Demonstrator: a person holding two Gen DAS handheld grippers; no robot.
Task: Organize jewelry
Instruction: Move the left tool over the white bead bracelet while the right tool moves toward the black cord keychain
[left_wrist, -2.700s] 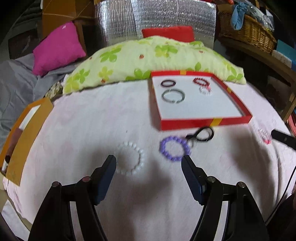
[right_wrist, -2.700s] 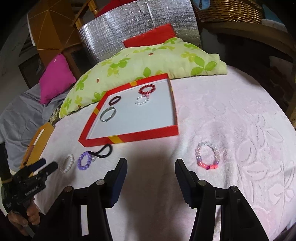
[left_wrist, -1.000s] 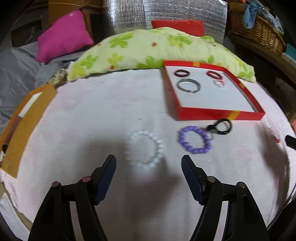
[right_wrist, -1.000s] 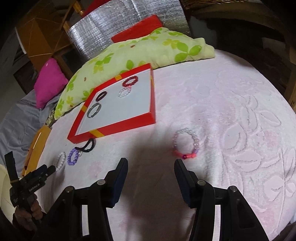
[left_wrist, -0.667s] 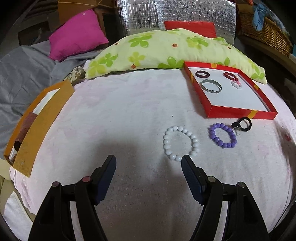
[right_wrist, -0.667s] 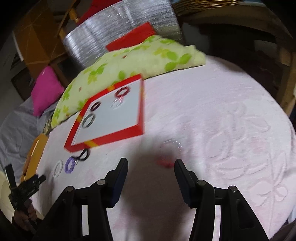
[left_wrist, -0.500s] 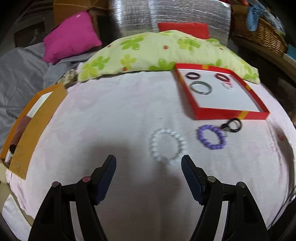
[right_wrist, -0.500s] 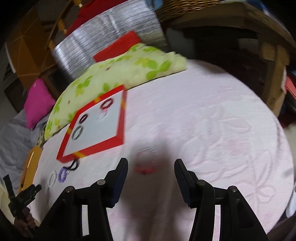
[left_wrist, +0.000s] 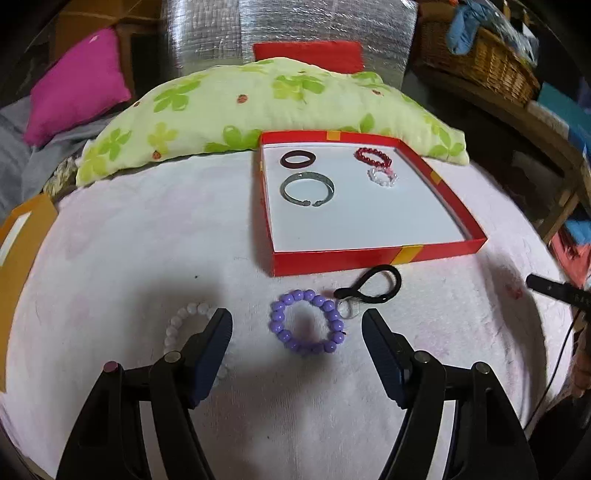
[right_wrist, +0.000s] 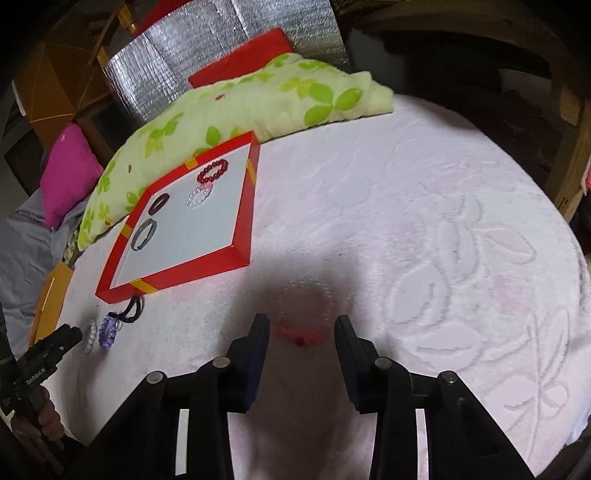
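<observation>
A red tray (left_wrist: 373, 254) with a white floor holds a dark ring (left_wrist: 297, 160), a silver bangle (left_wrist: 307, 189), a red bead bracelet (left_wrist: 373, 156) and a small white one (left_wrist: 383, 177). On the pink cloth, a purple bead bracelet (left_wrist: 306, 326) lies between the fingers of my open left gripper (left_wrist: 297, 326). A white bead bracelet (left_wrist: 184, 325) is partly behind its left finger. A black hair tie (left_wrist: 373, 285) lies near the tray. My open right gripper (right_wrist: 301, 330) straddles a clear and pink bracelet (right_wrist: 304, 314). The tray also shows in the right wrist view (right_wrist: 177, 273).
A green floral pillow (left_wrist: 266, 107) lies behind the tray. A magenta cushion (left_wrist: 74, 88) is at far left, an orange box (left_wrist: 18, 251) at the left edge, a wicker basket (left_wrist: 487, 62) at back right. The pink cloth (right_wrist: 443, 221) spreads wide to the right.
My left gripper has shifted right and closer, from the white bracelet to the purple one. My right gripper has come down over the clear and pink bracelet.
</observation>
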